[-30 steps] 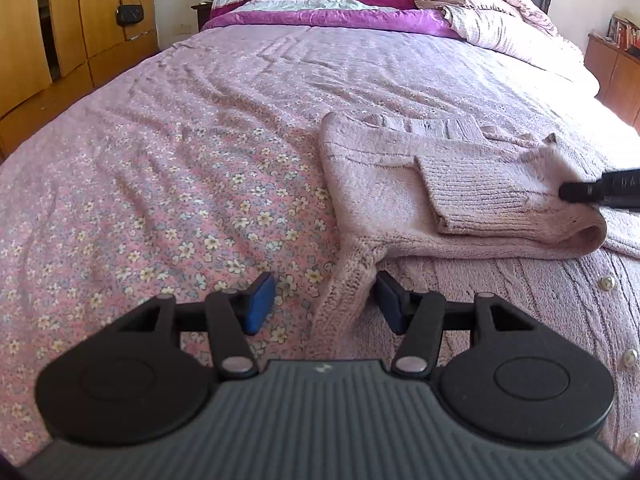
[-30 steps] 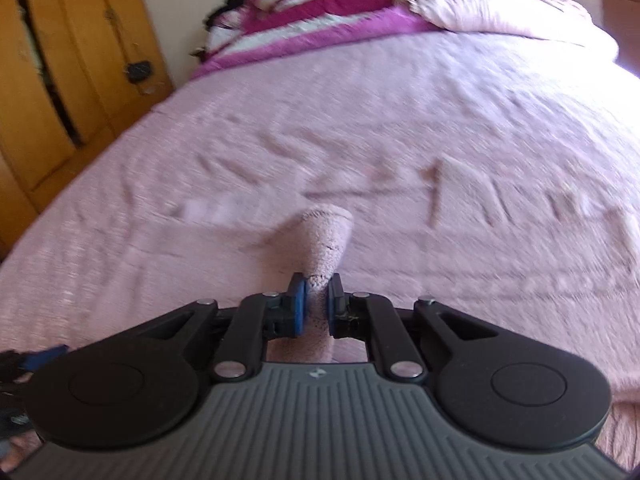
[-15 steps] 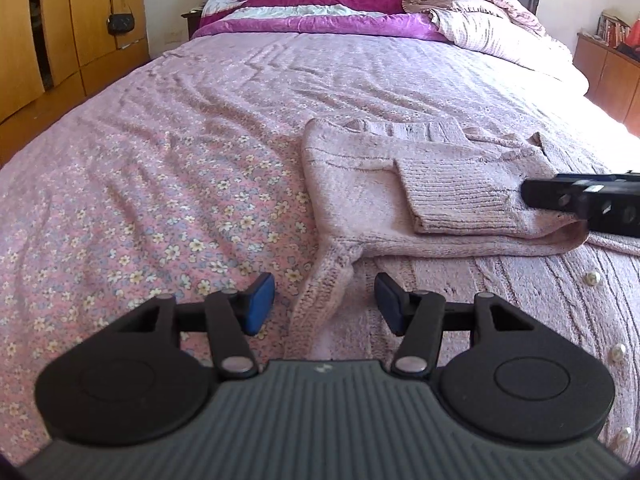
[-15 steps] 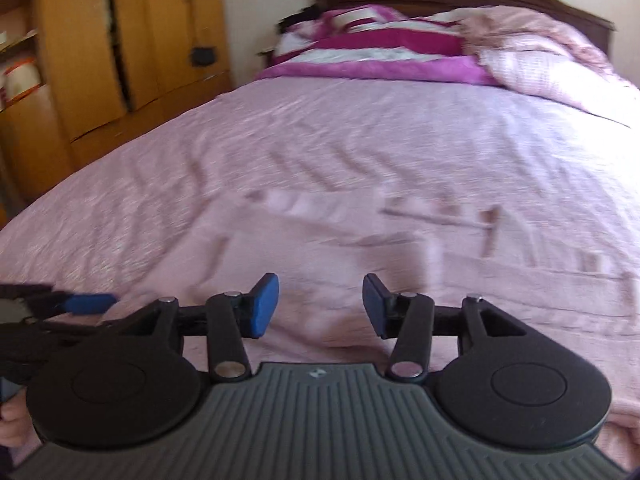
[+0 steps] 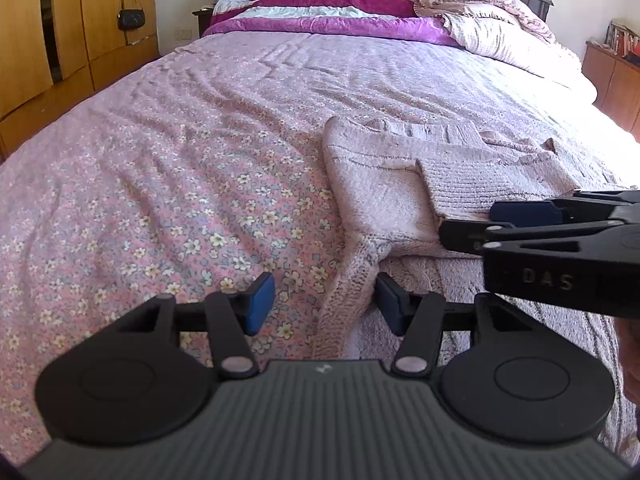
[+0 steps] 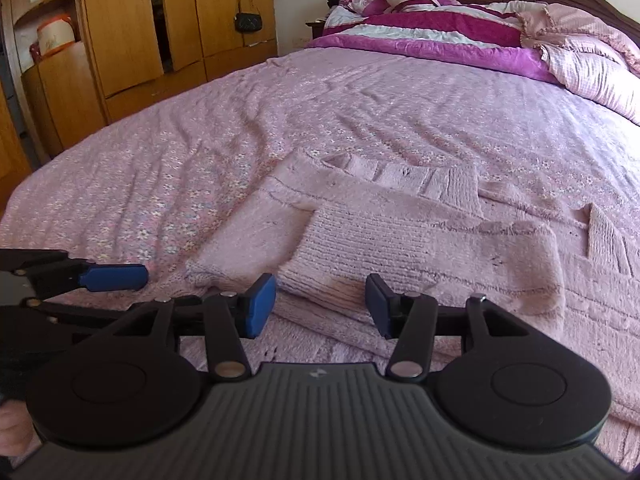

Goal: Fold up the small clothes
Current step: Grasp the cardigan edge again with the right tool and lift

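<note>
Left claw [image 5: 320,304] stood open, jaws apart on either side of the cardigan's ribbed edge band, gripping nothing. Right claw [image 6: 320,304] was likewise open and empty, poised just short of the folded sleeve [image 6: 420,248].

Pink knit cardigan [image 5: 380,200] lay on the bed [image 5: 180,160], right of centre, sleeve folded across the body, lower part with pearl buttons spreading toward the near right.

Risks, as judged:
- Left claw might close on the edge band alone; the loose knit would stretch and drag the body out of square.
- Right claw might snag the sleeve cuff in passing and undo the fold already laid.
- Both claws were near each other; a crossing motion could make them collide.
- Fuzzy knit on a floral sheet may cling, so a lifted layer could pull the one beneath.

Count: cardigan 1; claws 2; sleeve folded over 1; second sleeve could not be told; buttons too small to count.
</note>
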`<control>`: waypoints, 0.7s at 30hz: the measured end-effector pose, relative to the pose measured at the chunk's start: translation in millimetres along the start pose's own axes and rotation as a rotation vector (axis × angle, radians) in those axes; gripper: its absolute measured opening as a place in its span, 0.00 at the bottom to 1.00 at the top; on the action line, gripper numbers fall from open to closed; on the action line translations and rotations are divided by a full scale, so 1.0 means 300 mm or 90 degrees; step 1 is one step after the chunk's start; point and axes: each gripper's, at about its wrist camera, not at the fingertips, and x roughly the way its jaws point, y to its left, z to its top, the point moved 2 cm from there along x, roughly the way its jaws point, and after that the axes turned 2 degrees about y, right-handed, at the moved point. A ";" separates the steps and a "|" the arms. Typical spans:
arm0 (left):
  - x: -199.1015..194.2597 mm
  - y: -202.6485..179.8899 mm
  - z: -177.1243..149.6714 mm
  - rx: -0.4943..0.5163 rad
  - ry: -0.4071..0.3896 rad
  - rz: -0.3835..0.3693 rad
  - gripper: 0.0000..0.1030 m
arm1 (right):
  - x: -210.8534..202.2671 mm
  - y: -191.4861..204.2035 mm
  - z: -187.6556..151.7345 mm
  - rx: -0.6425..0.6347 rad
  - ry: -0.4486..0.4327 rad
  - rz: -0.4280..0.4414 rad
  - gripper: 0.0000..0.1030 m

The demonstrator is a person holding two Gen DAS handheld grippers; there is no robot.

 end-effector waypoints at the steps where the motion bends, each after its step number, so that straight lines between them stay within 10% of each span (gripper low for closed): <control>1: 0.000 0.000 -0.001 0.002 -0.001 0.000 0.56 | 0.010 0.003 -0.001 0.001 0.001 0.000 0.56; 5: -0.003 0.002 -0.005 0.003 -0.003 -0.003 0.56 | 0.034 0.018 -0.014 -0.043 -0.002 -0.016 0.46; 10: -0.005 0.001 -0.001 0.001 -0.001 -0.003 0.56 | 0.017 -0.017 -0.013 -0.039 -0.014 -0.029 0.10; 21: 0.000 0.047 0.024 -0.072 -0.005 0.009 0.59 | -0.215 -0.215 0.075 0.081 -0.158 -0.072 0.07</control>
